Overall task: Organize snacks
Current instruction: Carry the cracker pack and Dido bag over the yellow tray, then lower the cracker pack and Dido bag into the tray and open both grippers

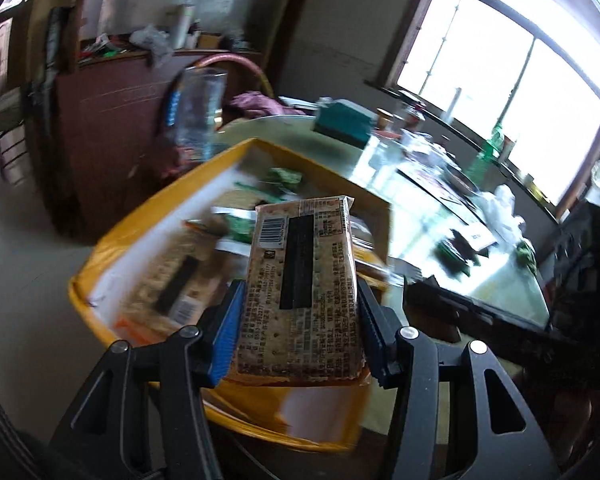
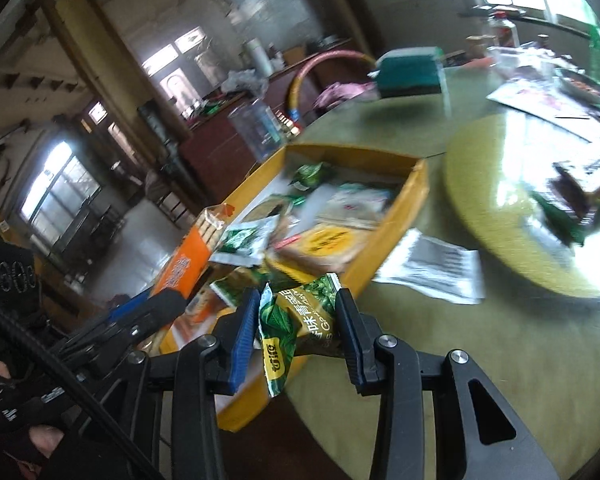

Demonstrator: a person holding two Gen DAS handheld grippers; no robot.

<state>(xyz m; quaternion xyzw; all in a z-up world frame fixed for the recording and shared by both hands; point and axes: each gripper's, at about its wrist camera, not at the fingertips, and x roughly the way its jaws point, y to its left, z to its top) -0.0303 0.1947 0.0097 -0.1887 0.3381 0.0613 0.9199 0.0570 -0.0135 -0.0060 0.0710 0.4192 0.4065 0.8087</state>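
Note:
My left gripper is shut on a brown cracker pack with a barcode and a black stripe, held above the yellow cardboard box. The box holds several snack packs, among them a similar cracker pack and small green packets. My right gripper is shut on a green snack packet, just over the near corner of the same yellow box. In the right wrist view the left gripper shows at the left, with an orange pack.
The box sits at the edge of a round green table with a glass turntable. On the table are a white slip, a teal box, more packets and bottles. A clear plastic jar stands beyond the box.

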